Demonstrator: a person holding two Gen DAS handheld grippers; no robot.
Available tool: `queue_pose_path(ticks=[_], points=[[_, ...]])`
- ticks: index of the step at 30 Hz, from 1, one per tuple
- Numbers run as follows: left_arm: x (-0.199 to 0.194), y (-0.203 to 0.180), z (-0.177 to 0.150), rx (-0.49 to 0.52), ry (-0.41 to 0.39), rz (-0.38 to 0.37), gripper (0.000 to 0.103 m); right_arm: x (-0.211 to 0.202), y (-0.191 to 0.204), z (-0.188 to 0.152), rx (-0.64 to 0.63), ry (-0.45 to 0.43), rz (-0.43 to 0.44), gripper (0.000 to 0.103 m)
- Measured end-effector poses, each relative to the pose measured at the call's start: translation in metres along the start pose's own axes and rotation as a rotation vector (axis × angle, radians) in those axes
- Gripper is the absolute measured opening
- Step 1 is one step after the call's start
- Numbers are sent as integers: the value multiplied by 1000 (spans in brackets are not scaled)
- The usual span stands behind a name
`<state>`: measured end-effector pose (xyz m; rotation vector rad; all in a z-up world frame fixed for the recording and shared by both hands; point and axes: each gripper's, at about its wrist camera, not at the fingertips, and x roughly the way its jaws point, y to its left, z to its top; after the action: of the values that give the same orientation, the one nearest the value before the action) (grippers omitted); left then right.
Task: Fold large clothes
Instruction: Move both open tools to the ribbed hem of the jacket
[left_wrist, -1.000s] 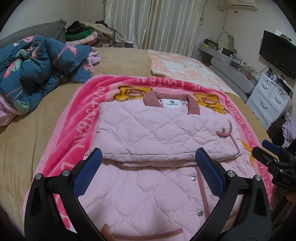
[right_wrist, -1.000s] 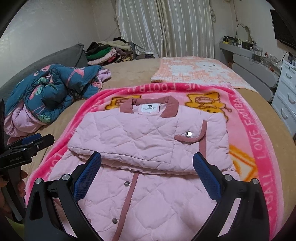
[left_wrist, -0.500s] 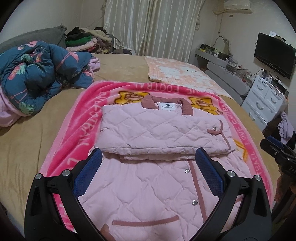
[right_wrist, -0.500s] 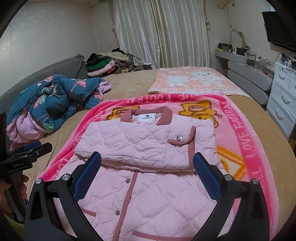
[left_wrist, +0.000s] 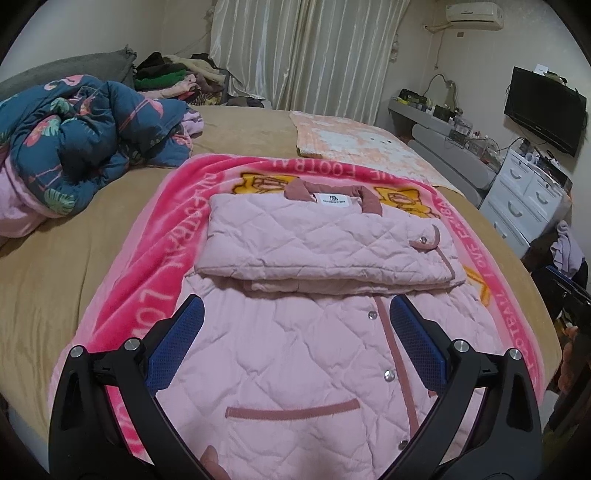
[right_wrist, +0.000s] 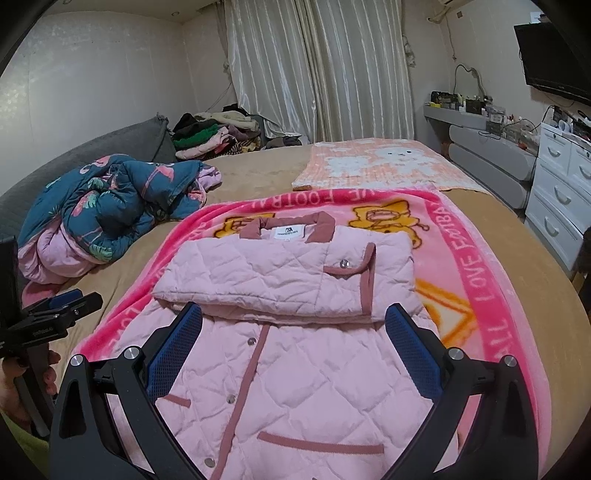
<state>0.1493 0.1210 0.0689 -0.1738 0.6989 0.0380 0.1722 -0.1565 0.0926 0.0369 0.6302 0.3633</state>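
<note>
A pale pink quilted jacket (left_wrist: 295, 350) (right_wrist: 295, 369) with dusty-rose trim lies on a bright pink blanket (left_wrist: 147, 258) (right_wrist: 480, 266) on the bed. Its sleeves are folded across the chest into a thick band (left_wrist: 325, 243) (right_wrist: 288, 277) below the collar. My left gripper (left_wrist: 295, 314) is open and empty, held above the jacket's lower half. My right gripper (right_wrist: 293, 321) is open and empty over the same lower half. The left gripper shows at the left edge of the right wrist view (right_wrist: 66, 310); the right one shows at the right edge of the left wrist view (left_wrist: 569, 291).
A crumpled blue flamingo quilt (left_wrist: 74, 140) (right_wrist: 110, 199) lies at the left of the bed. A peach blanket (left_wrist: 354, 144) (right_wrist: 380, 162) lies beyond. A clothes pile (right_wrist: 214, 136) sits by the curtains. White drawers (left_wrist: 524, 199) (right_wrist: 561, 195) stand right of the bed.
Both grippers have drawn back and up from the jacket, so more of its lower half and pocket trim shows. Both stay open. The jacket has not moved.
</note>
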Motion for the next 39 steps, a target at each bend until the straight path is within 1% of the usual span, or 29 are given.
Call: queue_pose_path(ticks=[9, 20, 28, 39], points=[[-5, 6, -26, 7, 9, 10, 94, -8, -7, -29, -6, 21, -18, 99], [-3, 18, -71, 15, 52, 35, 94, -7, -17, -65, 1, 81, -42, 99], [-9, 26, -93, 27, 67, 51, 94, -11, -28, -93, -1, 129, -70, 99], [-10, 57, -127, 10, 128, 114, 94, -16, -55, -136, 25, 203, -118, 99]])
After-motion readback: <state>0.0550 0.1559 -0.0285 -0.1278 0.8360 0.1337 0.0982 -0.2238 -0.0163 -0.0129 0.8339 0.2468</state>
